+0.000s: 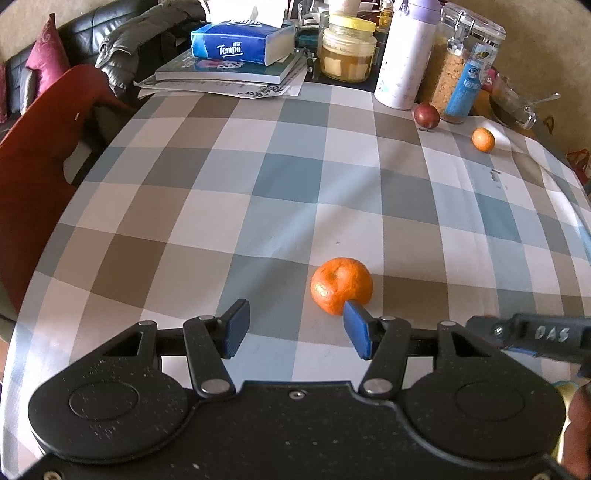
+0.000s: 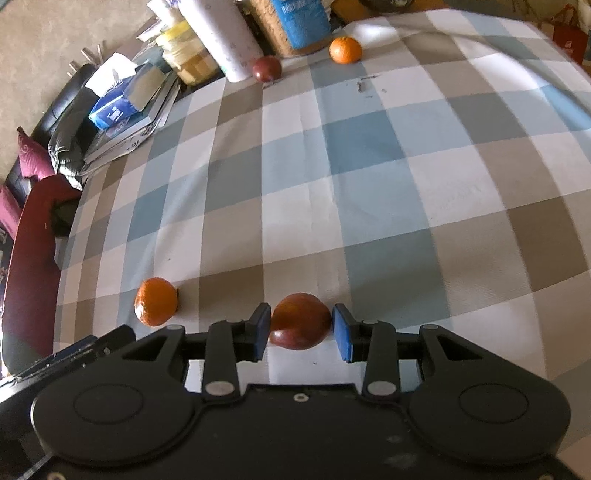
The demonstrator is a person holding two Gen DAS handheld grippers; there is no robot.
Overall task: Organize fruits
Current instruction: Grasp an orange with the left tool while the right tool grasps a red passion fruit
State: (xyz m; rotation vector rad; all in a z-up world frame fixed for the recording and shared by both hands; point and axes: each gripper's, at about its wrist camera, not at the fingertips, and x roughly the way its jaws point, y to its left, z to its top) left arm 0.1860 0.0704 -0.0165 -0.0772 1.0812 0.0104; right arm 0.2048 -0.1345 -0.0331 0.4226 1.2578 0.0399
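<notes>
Four fruits show on the checked bench (image 2: 369, 192), and they lie in two loose pairs rather than one group, so the sorting looks only partly done. In the right wrist view, a dark red fruit (image 2: 300, 322) sits low in the centre of the frame, between the blue pads of the right gripper (image 2: 301, 328); the left pad appears to touch it while a narrow gap shows at the right pad, so the gripper reads as open around the fruit, either about to close or just letting go, and I cannot tell which. To the lower left of that frame, a near orange (image 2: 156, 302) rests on the cloth, near the red fruit but apart from it. In the left wrist view the same orange lies just beyond the right-hand pad of the left gripper (image 1: 291, 328), whose jaws stand wide apart and hold nothing. In the upper part of the right wrist view, a second dark red fruit (image 2: 267, 68) and a small far orange (image 2: 345, 50) wait beside the white bottle (image 2: 221, 37) and the grain jar (image 2: 291, 26), well apart from the near pair. No bowl or tray for fruit is visible, so the intended arrangement is a guess; by my judgement, the far two are yet to be brought over or matched by kind.
</notes>
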